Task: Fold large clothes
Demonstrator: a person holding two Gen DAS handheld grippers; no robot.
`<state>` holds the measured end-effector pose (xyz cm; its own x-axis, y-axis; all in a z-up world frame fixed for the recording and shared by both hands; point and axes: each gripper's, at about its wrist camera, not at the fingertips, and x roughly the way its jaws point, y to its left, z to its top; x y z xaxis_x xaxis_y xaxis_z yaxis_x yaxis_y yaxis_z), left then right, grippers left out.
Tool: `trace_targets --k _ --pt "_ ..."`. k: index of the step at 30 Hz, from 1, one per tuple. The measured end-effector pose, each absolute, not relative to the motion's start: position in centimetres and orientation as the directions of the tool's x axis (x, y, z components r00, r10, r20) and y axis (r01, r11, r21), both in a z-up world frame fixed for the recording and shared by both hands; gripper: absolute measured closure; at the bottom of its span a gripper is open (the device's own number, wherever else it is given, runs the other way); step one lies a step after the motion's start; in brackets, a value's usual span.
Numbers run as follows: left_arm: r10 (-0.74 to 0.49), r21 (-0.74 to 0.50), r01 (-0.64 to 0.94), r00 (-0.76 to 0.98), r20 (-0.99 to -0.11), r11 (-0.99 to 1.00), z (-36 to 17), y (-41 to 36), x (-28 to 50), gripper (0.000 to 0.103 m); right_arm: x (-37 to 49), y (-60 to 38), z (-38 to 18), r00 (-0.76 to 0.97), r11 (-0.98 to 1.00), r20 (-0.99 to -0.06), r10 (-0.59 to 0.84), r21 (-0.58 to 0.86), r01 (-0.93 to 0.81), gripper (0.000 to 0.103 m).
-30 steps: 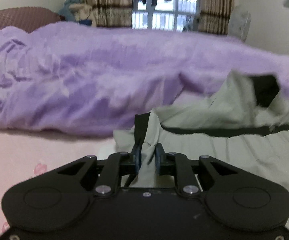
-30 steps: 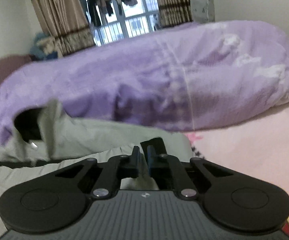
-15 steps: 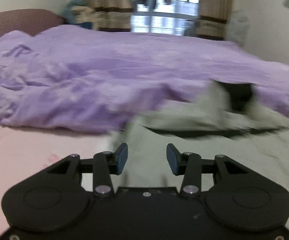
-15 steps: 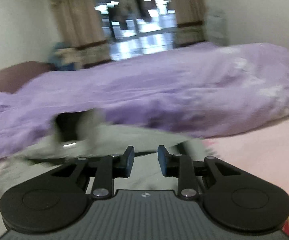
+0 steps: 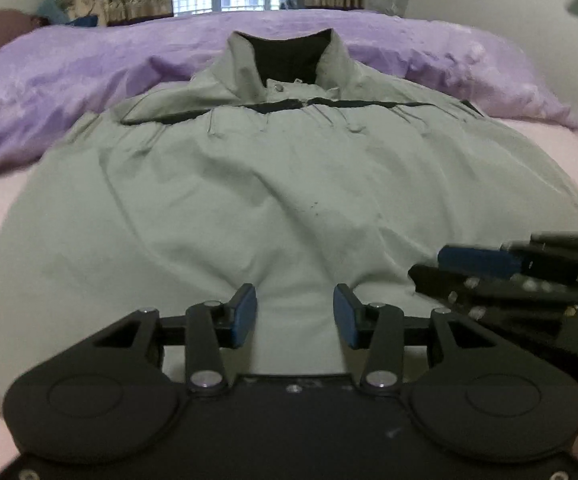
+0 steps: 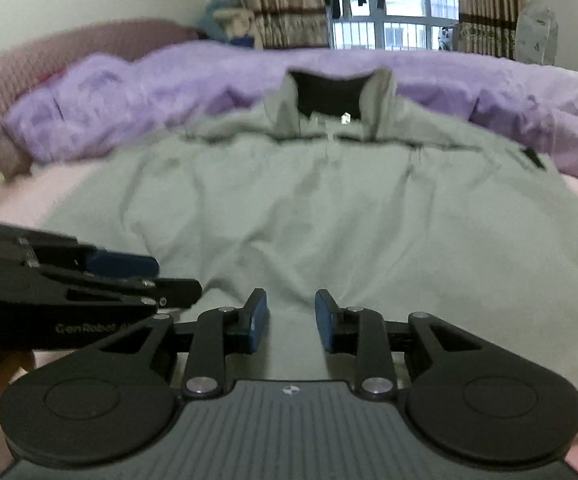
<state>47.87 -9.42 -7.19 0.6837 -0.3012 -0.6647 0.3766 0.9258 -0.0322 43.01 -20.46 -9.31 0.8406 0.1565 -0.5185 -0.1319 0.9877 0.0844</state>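
wrist views: low, side by side | both face jacket (image 5: 289, 200) collar

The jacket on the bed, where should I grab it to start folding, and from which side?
Grip the jacket at its near bottom hem, coming in low from the front edge of the bed. It lies flat, collar away, and the hem sits just ahead of the open left claw and right claw.

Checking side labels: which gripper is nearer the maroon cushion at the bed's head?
Left. The left gripper sits on the maroon cushion side of the grey jacket hem; the right gripper is beside it, farther off. Both jaws have just opened, nothing gripped between them.
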Motion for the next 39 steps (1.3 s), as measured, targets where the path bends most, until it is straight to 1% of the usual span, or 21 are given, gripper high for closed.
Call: trace_targets --k 1,3,5,7,8,12,13,14,16,20,21,23,24,25,27,29,30,32,35,37,39 --pt "-0.308 -0.046 0.372 0.686 -0.659 0.927 -7.3 -9.2 47.9 0.057 42.7 -20.4 -9.7 0.859 0.989 -0.49 0.148 0.087 -0.121 0.07" --pt "-0.302 -0.047 0.362 0.692 -0.656 0.931 -7.2 -9.2 47.8 0.057 42.4 -20.2 -10.0 0.874 0.991 -0.468 0.128 0.084 -0.1 0.07" --pt "-0.285 -0.041 0.344 0.699 -0.656 0.938 -6.9 -9.3 47.7 0.058 42.3 -19.9 -9.8 0.876 0.993 -0.469 0.116 0.088 -0.085 0.07" --pt "-0.283 -0.073 0.317 0.693 -0.664 0.946 -6.3 -9.4 47.6 0.059 42.2 -20.0 -9.3 0.871 0.992 -0.477 0.113 0.106 -0.071 0.07" --pt "-0.287 -0.084 0.313 0.69 -0.664 0.946 -6.1 -9.4 47.5 0.058 42.0 -20.1 -8.9 0.868 0.992 -0.483 0.113 0.111 -0.067 0.07" --pt "-0.264 -0.059 0.304 0.698 -0.666 0.951 -6.3 -7.7 47.1 0.056 41.4 -21.5 -8.9 0.863 0.994 -0.497 0.085 0.098 -0.041 0.07" --pt "-0.247 -0.038 0.298 0.704 -0.666 0.954 -6.2 -7.1 46.9 0.055 40.8 -22.5 -8.8 0.863 0.994 -0.499 0.076 0.104 -0.028 0.071" --pt "-0.218 -0.011 0.284 0.711 -0.668 0.959 -6.1 -6.3 46.8 0.055 40.4 -23.5 -8.7 0.863 0.995 -0.502 0.062 0.1 -0.013 0.076" --pt "-0.173 0.017 0.247 0.725 -0.667 0.969 -5.8 -4.1 46.8 0.056 39.3 -25.9 -8.2 0.861 0.997 -0.508 -0.007 0.059 0.043 0.077" --pt "-0.098 0.006 0.138 0.732 -0.674 0.99 -6.1 1.1 47.3 0.056 37.7 -31.4 -8.2 0.84 0.985 -0.525 -0.134 0.022 0.17 0.077" --pt "-0.089 0.003 0.123 0.732 -0.675 0.992 -6.4 2.0 47.3 0.055 37.5 -32.7 -8.5 0.831 0.98 -0.537 -0.144 0.037 0.194 0.082" --pt "-0.092 -0.013 0.109 0.756 -0.648 0.994 -7.3 3.3 47.0 0.053 37.1 -34.7 -9.5 0.837 0.978 -0.536 -0.109 0.094 0.187 0.089" --pt "-0.092 -0.015 0.106 0.767 -0.635 0.994 -7.6 3.5 46.7 0.053 36.8 -35.2 -10.0 0.85 0.975 -0.518 -0.095 0.126 0.185 0.089" --pt "-0.092 -0.016 0.106 0.772 -0.629 0.994 -7.6 3.5 46.6 0.053 36.6 -35.3 -10.3 0.859 0.972 -0.503 -0.093 0.143 0.189 0.089" --pt "-0.082 -0.019 0.091 0.766 -0.638 0.996 -7.3 3.3 46.9 0.053 36.7 -34.6 -10.4 0.86 0.974 -0.495 -0.122 0.108 0.2 0.088" --pt "-0.075 -0.022 0.081 0.744 -0.664 0.996 -6.5 3.2 47.6 0.056 37.1 -33.5 -9.9 0.843 0.977 -0.517 -0.151 0.053 0.207 0.084" --pt "-0.082 -0.036 0.079 0.737 -0.671 0.996 -5.8 3.1 48.1 0.056 37.4 -33.2 -9.3 0.833 0.977 -0.53 -0.155 0.044 0.21 0.083" --pt "-0.108 -0.062 0.09 0.759 -0.642 0.994 -4.4 3.4 48.4 0.055 37.5 -33.0 -7.6 0.861 0.978 -0.491 -0.134 0.077 0.195 0.083" --pt "-0.078 -0.035 0.072 0.793 -0.605 0.997 -2.8 3.2 50.0 0.055 38.8 -32.9 -5.6 0.892 0.977 -0.426 -0.149 0.077 0.2 0.076" --pt "-0.09 -0.049 0.076 0.795 -0.599 0.996 -2.7 3.4 51.4 0.055 40.4 -33.3 -5.4 0.895 0.975 -0.418 -0.158 0.08 0.209 0.076" --pt "-0.088 -0.033 0.086 0.789 -0.608 0.996 -3.3 3.1 52.8 0.055 42.4 -34.1 -6.1 0.88 0.967 -0.436 -0.188 0.076 0.244 0.076"
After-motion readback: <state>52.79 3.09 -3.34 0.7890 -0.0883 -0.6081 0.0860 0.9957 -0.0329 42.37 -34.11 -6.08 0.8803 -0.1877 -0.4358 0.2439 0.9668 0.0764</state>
